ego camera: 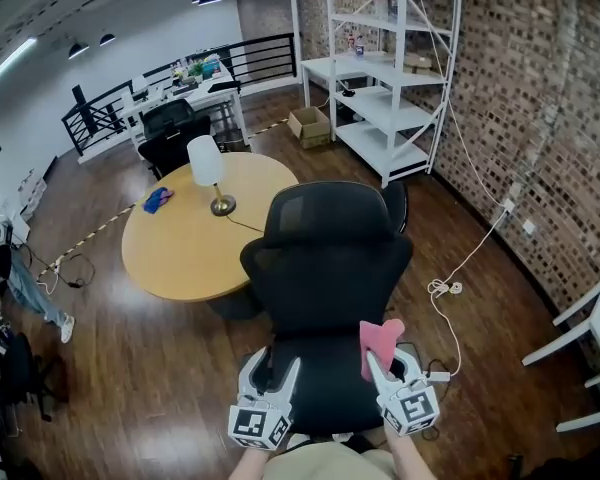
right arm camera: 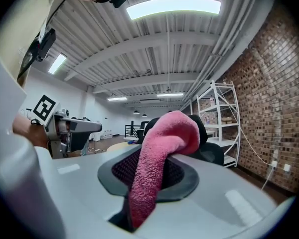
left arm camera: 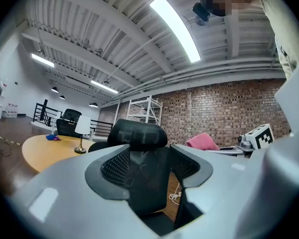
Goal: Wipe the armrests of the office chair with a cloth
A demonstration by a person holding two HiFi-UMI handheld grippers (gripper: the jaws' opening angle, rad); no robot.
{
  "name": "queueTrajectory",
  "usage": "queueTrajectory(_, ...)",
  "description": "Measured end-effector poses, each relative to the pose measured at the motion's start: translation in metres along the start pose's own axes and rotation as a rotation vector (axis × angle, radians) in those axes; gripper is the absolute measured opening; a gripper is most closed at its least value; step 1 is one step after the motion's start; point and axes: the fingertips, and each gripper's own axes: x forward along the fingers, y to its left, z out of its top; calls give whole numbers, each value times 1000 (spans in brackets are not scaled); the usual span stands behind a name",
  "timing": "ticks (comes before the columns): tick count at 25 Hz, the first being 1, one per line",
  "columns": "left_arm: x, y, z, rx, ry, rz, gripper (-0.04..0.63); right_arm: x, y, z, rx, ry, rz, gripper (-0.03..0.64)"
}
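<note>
Bright ceiling strip lights (right arm camera: 173,6) glare; fisheye-warped edges.

a dark wooden floor (ego camera: 130,368) carries a round wooden table (ego camera: 180,258), the black office chair (ego camera: 325,268), a white shelf unit (ego camera: 375,105), a cardboard box (ego camera: 309,125) and a loose white cable (ego camera: 445,288). on the table stand a white-shaded lamp (ego camera: 208,168) and a small blue thing (ego camera: 158,199), perhaps fabric.

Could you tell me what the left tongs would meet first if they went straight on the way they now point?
Most likely the back of the black mesh office chair, which fills the gap between the open left tongs; depth is unclear.
</note>
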Motion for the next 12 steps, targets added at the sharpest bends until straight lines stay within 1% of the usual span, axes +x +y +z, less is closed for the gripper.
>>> queueTrajectory(4, -13, 25, -2, -32, 19, -42, 216, -7, 4, 4, 5, 12, -107, 72)
queueTrajectory(8, -15, 32, -8, -47, 46, -123, 209, -28, 10, -1, -4, 40, -210, 72)
queueTrajectory(12, -14, 29, -29, -68, 77, -218, 204, -54, 32, -16, 13, 83, -295, 72)
